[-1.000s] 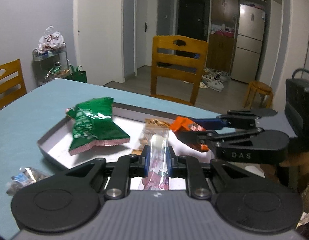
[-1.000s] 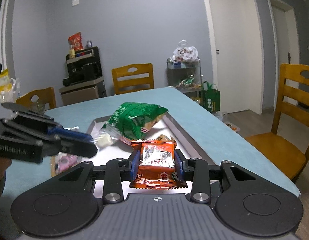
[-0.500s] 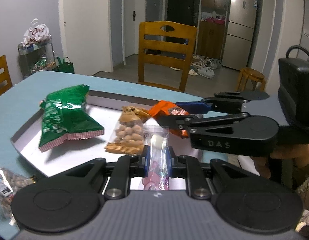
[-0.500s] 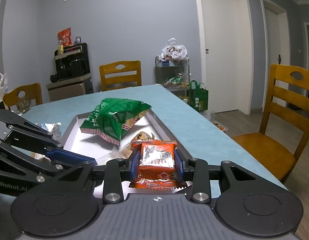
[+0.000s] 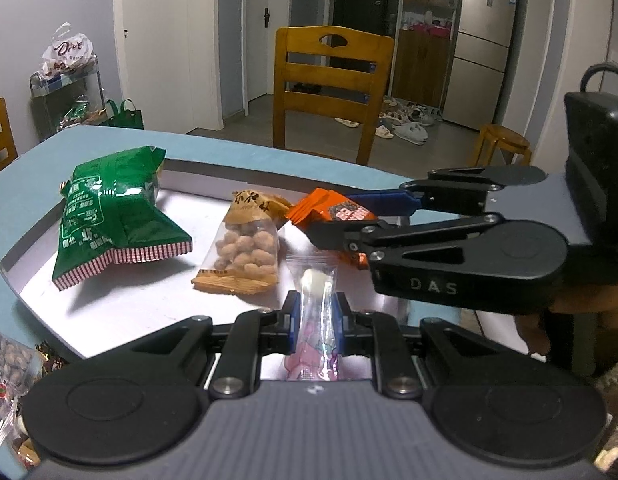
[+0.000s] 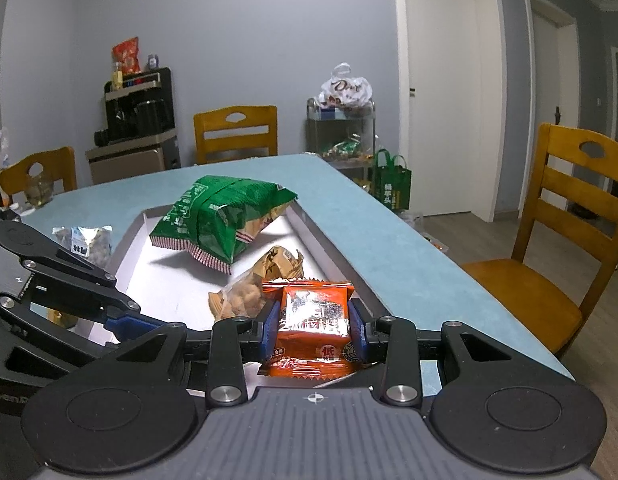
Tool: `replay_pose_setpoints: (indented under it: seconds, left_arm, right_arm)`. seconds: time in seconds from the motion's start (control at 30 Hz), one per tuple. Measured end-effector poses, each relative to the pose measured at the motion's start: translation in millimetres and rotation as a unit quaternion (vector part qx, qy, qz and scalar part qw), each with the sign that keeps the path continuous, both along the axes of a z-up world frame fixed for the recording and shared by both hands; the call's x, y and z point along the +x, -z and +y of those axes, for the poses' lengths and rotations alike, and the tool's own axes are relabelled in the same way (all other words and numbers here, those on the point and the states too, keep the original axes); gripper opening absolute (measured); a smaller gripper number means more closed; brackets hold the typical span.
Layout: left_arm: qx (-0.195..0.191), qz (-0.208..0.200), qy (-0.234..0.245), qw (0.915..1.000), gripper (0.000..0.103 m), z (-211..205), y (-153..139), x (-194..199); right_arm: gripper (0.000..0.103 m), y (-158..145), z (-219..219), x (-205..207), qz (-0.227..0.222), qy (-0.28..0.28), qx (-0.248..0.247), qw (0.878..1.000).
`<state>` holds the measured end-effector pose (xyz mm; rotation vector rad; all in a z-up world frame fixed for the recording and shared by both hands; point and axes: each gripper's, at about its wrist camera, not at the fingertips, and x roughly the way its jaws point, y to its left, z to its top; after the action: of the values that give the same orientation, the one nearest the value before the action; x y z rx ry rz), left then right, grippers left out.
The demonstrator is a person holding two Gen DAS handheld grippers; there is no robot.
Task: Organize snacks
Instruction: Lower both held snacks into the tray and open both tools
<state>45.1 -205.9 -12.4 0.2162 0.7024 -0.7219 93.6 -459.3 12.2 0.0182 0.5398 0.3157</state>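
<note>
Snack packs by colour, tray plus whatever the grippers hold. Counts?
Green: 1, the green bag lying in the tray.
Tan: 1, the peanut pack in the tray.
Orange: 1, the orange packet held in the right gripper.
Clear and pink: 1, the candy sachet held in the left gripper.
Total: 4

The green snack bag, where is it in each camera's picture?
Left wrist view: the green snack bag lies left of centre, at the left end of the tray.
Right wrist view: the green snack bag sits at centre, at the tray's far end.
Shared landmark: the peanut packet lying beside it in both.
</note>
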Motion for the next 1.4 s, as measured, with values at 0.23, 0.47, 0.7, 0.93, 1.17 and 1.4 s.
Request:
replay_pose_setpoints:
  seconds: [0.23, 0.47, 0.7, 0.93, 1.17, 1.4]
  left_arm:
    - [-0.001, 0.004, -0.005, 1.0000, 0.013, 1.3, 3.2, 2.5]
    - [0.004, -0.004, -0.009, 0.9999, 0.013, -1.6, 6.2, 4.2]
    - [0.001, -0.004, -0.008, 1.0000, 0.013, -2.5, 8.2, 3.2]
    - [-0.003, -0.001, -0.010, 0.9999, 0.014, 0.3, 8.6, 4.5]
    - [-0.005, 0.002, -0.016, 0.9999, 0.017, 0.9, 8.7, 5.5]
    - [-0.005, 0.005, -0.017, 0.9998, 0.019, 1.0, 9.1, 6.7]
  right_arm:
    - [0.038, -1.7, 2.8, -0.1, 0.001, -0.004, -0.017, 1.000]
    - [0.038, -0.5, 6.8, -1.5, 0.000, -0.006, -0.036, 0.999]
    - [0.038, -1.2, 5.7, 0.0, 0.008, -0.009, -0.029, 1.000]
    - [0.038, -1.3, 4.8, -0.8, 0.008, -0.009, -0.031, 0.999]
    - [0.038, -3.3, 3.4, -3.6, 0.003, -0.007, -0.025, 1.000]
    - [0.038, -4.1, 3.1, -5.8, 0.009, -0.009, -0.029, 0.999]
